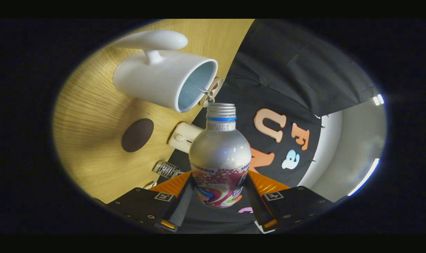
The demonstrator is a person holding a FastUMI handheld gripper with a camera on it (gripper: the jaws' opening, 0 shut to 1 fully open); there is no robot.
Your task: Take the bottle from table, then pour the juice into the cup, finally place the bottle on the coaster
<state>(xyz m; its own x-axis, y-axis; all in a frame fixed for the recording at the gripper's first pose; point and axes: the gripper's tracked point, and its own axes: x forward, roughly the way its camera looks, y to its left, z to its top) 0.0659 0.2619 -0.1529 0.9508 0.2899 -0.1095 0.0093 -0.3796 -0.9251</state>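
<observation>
A silver bottle (220, 154) with a colourful label and an open threaded neck sits between my fingers, and my gripper (218, 186) is shut on its lower body. The whole view is rolled, so the wooden table (90, 116) stands on its side. The bottle's mouth points at the rim of a white cup (163, 79) with a pale blue inside and a handle. A thin thread of liquid shows at the cup's rim just beyond the bottle's mouth. A dark round coaster (137, 135) lies on the table beside the cup, off to one side of the bottle.
A small white cylinder (183, 137) stands on the table near the bottle's shoulder, and a clear ribbed container (167, 169) lies close to one finger. A small patterned cup (213, 92) sits behind the white cup. The booth's black cloth wall (286, 77) is behind.
</observation>
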